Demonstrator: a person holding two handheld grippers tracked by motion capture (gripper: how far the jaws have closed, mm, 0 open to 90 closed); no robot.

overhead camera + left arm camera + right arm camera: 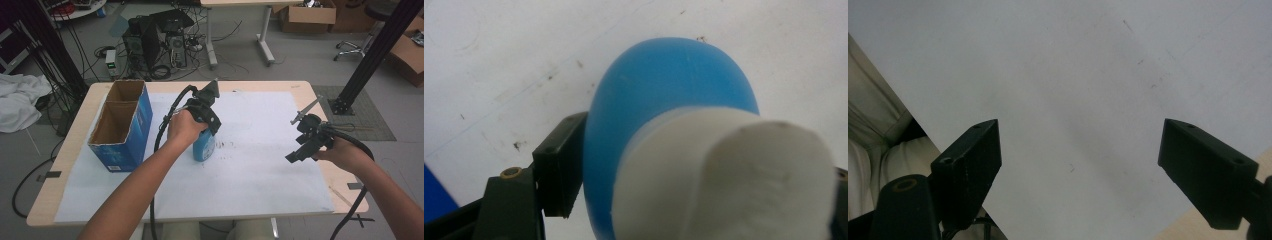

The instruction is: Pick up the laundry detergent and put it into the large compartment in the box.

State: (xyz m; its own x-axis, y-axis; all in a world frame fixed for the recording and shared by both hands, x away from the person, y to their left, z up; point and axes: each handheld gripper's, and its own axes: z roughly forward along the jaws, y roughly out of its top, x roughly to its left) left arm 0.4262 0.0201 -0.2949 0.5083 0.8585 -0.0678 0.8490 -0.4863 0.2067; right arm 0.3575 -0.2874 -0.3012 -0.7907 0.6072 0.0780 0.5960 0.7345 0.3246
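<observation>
At nine o'clock on my white paper-covered wooden table [260, 190] stands the open blue cardboard box [122, 127], upright and empty as far as I can see. Just right of it, near the centre, my left gripper [204, 131] comes down over the blue plastic bottle with a white cap [204, 146], which stands upright on the sheet, well apart from the box. In the left gripper view its left jaw lies against the blue body, pinching the bottle. At three o'clock my right gripper [300, 150] hovers above the sheet, jaws spread wide, with bare paper between them.
</observation>
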